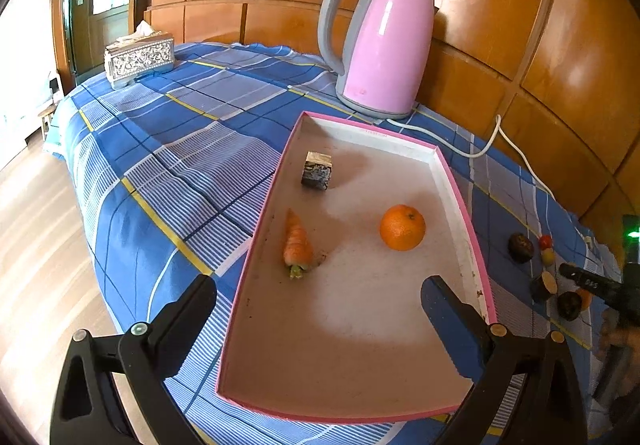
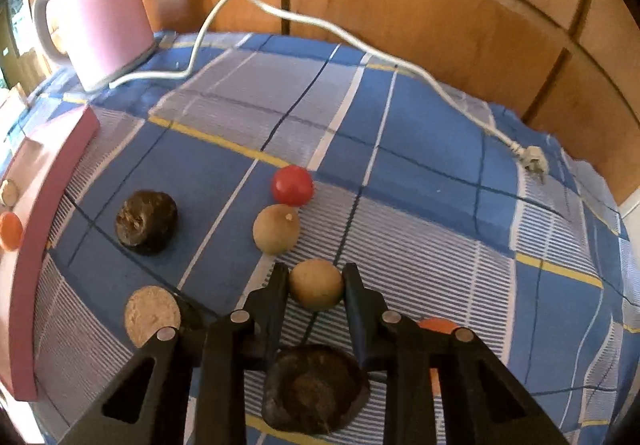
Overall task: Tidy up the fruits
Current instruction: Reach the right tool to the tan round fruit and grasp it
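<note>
A white tray with a pink rim [image 1: 260, 205] holds an orange [image 1: 402, 227], a small carrot [image 1: 297, 243] and a dark foil-topped cube [image 1: 317, 171]. My left gripper [image 1: 320, 287] hangs open over the tray's near end with nothing between its fingers. In the right wrist view my right gripper [image 2: 316, 277] is shut on a tan round fruit [image 2: 316, 287] that rests on the blue checked cloth. Just beyond it lie a second tan fruit [image 2: 276, 229] and a red one [image 2: 292, 185]. A dark wrinkled fruit [image 2: 146, 222] lies to the left, and another [image 2: 316, 389] sits under the gripper.
A cut piece with a pale face [image 2: 152, 315] and an orange bit [image 2: 438, 325] flank the right gripper. The tray's pink wall [image 2: 44, 225] stands at the left. A pink kettle [image 1: 380, 45] stands behind the tray, and its cord [image 2: 360, 45] and plug [image 2: 532, 157] trail across the cloth. A tissue box [image 1: 138, 59] sits far left.
</note>
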{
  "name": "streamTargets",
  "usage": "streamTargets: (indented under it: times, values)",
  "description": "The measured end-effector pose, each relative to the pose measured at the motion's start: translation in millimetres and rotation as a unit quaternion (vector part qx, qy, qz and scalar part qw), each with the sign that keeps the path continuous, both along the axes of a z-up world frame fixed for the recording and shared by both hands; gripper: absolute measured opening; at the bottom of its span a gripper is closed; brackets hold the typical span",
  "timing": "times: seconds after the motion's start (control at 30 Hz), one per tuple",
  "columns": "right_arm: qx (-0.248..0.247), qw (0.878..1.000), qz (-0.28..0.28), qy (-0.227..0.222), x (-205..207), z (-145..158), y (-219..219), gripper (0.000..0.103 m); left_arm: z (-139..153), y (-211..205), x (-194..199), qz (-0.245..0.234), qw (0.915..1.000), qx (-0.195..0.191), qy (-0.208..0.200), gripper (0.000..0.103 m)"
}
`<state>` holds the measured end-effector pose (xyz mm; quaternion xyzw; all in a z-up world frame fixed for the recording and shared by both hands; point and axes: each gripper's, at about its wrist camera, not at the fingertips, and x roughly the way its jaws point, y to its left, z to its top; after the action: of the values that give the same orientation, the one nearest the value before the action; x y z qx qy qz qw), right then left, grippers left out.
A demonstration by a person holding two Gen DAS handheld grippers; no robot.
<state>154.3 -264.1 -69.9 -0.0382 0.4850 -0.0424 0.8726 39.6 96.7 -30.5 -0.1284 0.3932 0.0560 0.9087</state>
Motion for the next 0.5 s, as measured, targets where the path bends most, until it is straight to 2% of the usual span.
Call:
streamTargets:
  times: [0.3, 0.5]
  values:
    - [0.027, 0.997, 0.000, -0.067, -24, 42, 8, 0.027, 3, -2, -5, -0.003, 1.0000, 0.000, -0.001, 0.103]
    - [0.065, 0.994, 0.051, -0.078, -39, 52, 46, 0.027, 6, -1, -8, -0.001, 1.0000, -0.003, -0.005, 0.103]
